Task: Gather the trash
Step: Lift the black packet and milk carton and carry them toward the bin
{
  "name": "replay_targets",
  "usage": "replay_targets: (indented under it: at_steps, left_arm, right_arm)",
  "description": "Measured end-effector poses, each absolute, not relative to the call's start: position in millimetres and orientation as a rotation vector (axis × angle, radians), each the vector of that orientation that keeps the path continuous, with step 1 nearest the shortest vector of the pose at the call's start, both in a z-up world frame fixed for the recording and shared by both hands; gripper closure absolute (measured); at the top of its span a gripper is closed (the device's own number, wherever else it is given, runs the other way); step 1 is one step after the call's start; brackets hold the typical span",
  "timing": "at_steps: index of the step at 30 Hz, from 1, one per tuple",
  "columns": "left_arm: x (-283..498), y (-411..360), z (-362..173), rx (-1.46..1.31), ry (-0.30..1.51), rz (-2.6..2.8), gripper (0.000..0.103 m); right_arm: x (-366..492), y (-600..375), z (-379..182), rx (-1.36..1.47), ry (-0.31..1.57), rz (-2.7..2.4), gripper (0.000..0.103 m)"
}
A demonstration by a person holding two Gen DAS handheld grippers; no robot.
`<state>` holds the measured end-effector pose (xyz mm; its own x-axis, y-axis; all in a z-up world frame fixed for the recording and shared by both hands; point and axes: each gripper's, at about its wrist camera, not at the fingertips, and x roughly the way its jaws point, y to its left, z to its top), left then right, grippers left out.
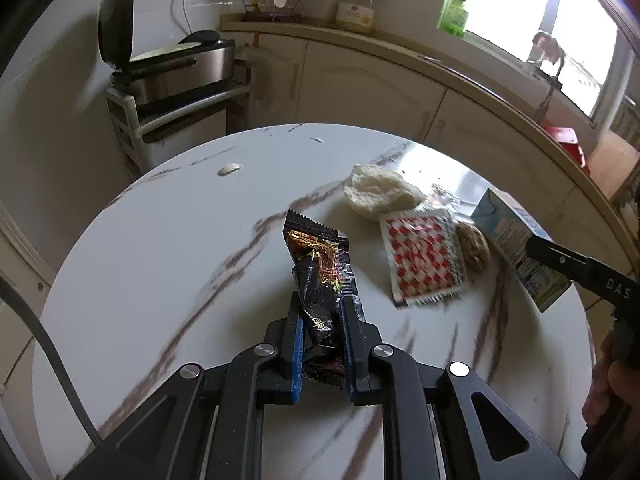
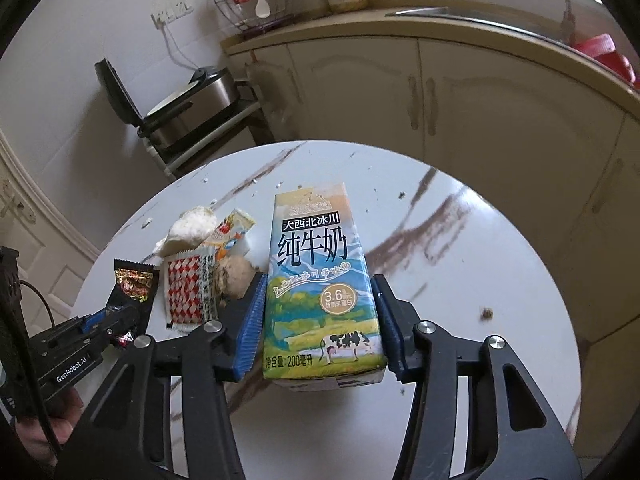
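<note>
On the round marble table [image 1: 160, 260] my left gripper [image 1: 322, 300] is shut on a crumpled black snack wrapper [image 1: 316, 256], whose upper end sticks out past the fingertips. My right gripper [image 2: 319, 280] is shut on an upright milk carton [image 2: 312, 240], with the blue pads pressing both of its sides. Between the two lie a red-and-white checked sachet [image 1: 420, 264], a white crumpled lump [image 1: 380, 192] and a brown lump [image 1: 474, 246]. A small colourful packet [image 2: 234, 228] lies behind the sachet.
A white scrap [image 1: 229, 169] lies far left on the table and a dark crumb [image 2: 487, 314] at its right. Behind the table stand a rack with an open electric griddle [image 1: 176, 64] and cream cabinets [image 1: 400, 92] under a counter. A hand [image 1: 600, 392] shows at the right edge.
</note>
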<state>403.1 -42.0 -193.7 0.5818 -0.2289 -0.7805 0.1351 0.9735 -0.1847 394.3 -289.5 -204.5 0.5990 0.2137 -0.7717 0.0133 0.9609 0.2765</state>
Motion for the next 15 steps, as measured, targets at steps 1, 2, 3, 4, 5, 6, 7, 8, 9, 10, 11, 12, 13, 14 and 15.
replay_targets:
  at_steps: [1, 2, 3, 4, 5, 6, 7, 8, 9, 10, 11, 12, 13, 14, 15]
  left_arm:
    - [395.1, -44.1, -190.2, -0.102, 0.921, -0.215, 0.091]
    - [389.2, -46.0, -187.3, -0.097, 0.917, -0.216, 0.091]
    - [381.0, -47.4, -184.4, -0.089, 0.911, -0.221, 0.091]
    - [374.7, -50.3, -180.5, -0.084, 0.908, -0.225, 0.091]
    - [369.5, -53.4, -177.1, -0.079, 0.905, -0.228, 0.091]
    - [362.3, -54.7, -173.9, -0.075, 0.899, -0.234, 0.091]
    - [355.0, -54.8, -170.1, -0.069, 0.893, -0.24, 0.091]
    - [347.7, -56.4, -167.4, -0.067, 0.888, -0.245, 0.091]
    - [340.0, -57.5, -163.8, -0.067, 0.884, -0.253, 0.091]
    - [333.3, -58.8, -159.2, -0.065, 0.879, -0.259, 0.091]
    - [326.9, -60.1, -155.5, -0.062, 0.874, -0.265, 0.091]
    - [319.3, -61.9, -151.7, -0.06, 0.869, -0.275, 0.091]
    - [313.2, -65.3, -147.2, -0.058, 0.863, -0.283, 0.091]
    - [307.0, -67.8, -144.0, -0.055, 0.857, -0.289, 0.091]
    - [298.7, -71.8, -139.3, -0.05, 0.85, -0.299, 0.091]
  right_arm:
    - [390.6, -290.2, -204.4, 0.269, 0.925, 0.115, 0.056]
    - [385.9, -291.0, -204.0, 0.274, 0.925, 0.113, 0.056]
    - [379.6, -292.0, -203.2, 0.279, 0.924, 0.112, 0.056]
    - [375.1, -292.5, -202.3, 0.281, 0.923, 0.11, 0.056]
    - [368.5, -293.3, -201.6, 0.286, 0.922, 0.108, 0.056]
    - [362.4, -294.1, -200.8, 0.289, 0.921, 0.107, 0.056]
    - [356.9, -294.6, -199.6, 0.29, 0.92, 0.104, 0.056]
    - [349.9, -294.9, -197.9, 0.291, 0.917, 0.102, 0.056]
    - [344.2, -295.3, -196.2, 0.291, 0.915, 0.101, 0.056]
    - [336.4, -297.1, -193.8, 0.292, 0.911, 0.1, 0.056]
    - [329.1, -297.3, -190.9, 0.292, 0.906, 0.099, 0.056]
    - [321.3, -297.7, -188.2, 0.292, 0.901, 0.097, 0.056]
    - [314.9, -298.8, -186.4, 0.293, 0.896, 0.096, 0.056]
    - [306.7, -300.1, -183.2, 0.294, 0.89, 0.096, 0.056]
    - [298.6, -300.7, -180.1, 0.297, 0.883, 0.095, 0.056]
